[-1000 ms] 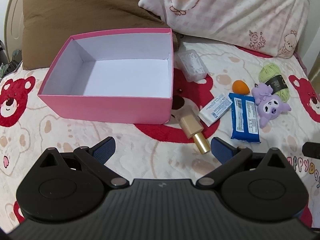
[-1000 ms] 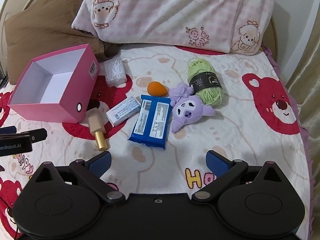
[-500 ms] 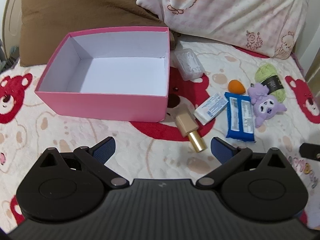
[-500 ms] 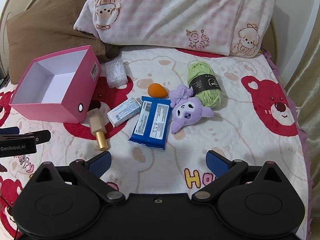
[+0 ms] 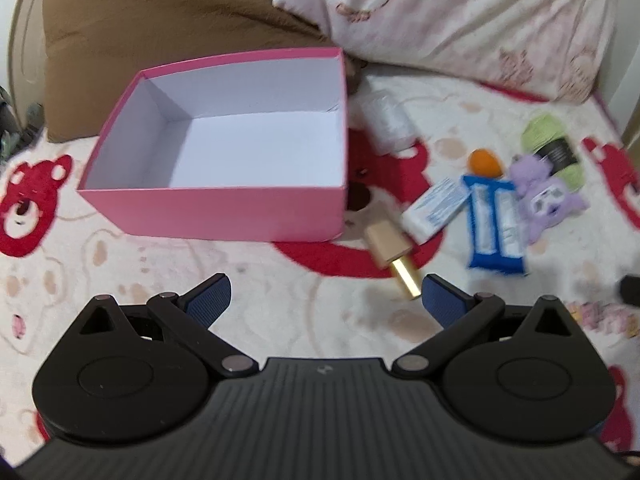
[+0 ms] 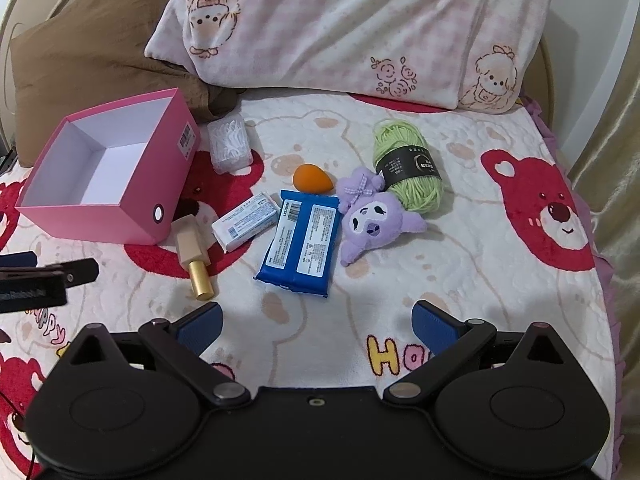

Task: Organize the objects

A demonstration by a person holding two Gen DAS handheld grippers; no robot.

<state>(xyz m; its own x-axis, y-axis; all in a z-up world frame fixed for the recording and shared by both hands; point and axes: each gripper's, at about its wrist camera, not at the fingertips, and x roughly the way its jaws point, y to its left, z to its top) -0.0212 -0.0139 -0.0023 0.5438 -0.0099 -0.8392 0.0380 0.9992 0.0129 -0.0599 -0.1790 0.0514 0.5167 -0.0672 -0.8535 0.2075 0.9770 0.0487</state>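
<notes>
Altogether one pink box (image 6: 132, 216), seven loose items

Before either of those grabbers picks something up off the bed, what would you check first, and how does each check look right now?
1. Pink box open, nothing inside: ok.
2. Left gripper open, holding nothing: ok.
3. Right gripper open, holding nothing: ok.
4. Gold bottle lies apart from the white carton, with room to grip: ok.
5. Purple plush toy is free of the green yarn: not ok, they touch.
6. Left view sharp enough to aim: not ok, blurred.
</notes>
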